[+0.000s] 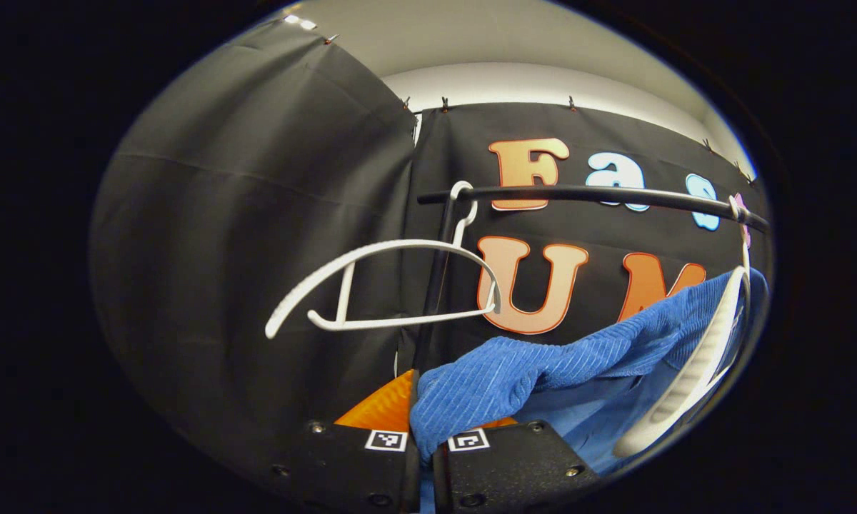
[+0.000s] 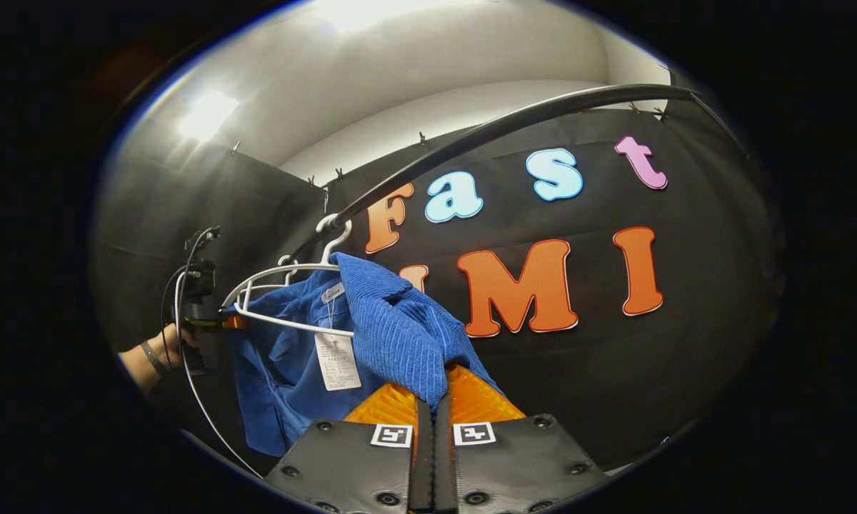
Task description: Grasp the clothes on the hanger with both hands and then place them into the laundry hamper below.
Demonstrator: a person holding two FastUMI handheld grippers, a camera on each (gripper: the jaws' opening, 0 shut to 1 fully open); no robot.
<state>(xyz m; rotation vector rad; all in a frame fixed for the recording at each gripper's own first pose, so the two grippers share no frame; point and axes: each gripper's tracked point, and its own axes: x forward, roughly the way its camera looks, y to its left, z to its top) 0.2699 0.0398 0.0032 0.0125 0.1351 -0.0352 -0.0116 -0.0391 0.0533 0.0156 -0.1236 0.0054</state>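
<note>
**Both grippers pinch the blue garment at the rail**

A black rail (image 2: 471, 135) runs across the booth. From it hangs a blue ribbed garment (image 2: 393, 328), draped on a white hanger (image 2: 286, 271); a paper tag (image 2: 337, 360) dangles at its collar. In the left gripper view a second, bare white hanger (image 1: 378, 285) hangs on the rail (image 1: 578, 194) to the left of the garment (image 1: 543, 364).

The right gripper (image 2: 432, 414) has its jaws pressed together on a fold of the blue cloth. The left gripper (image 1: 428, 442) likewise pinches a bunched end of the cloth. In the right gripper view, a hand (image 2: 171, 346) holds the other gripper (image 2: 200, 300) at the garment's far edge.
</note>
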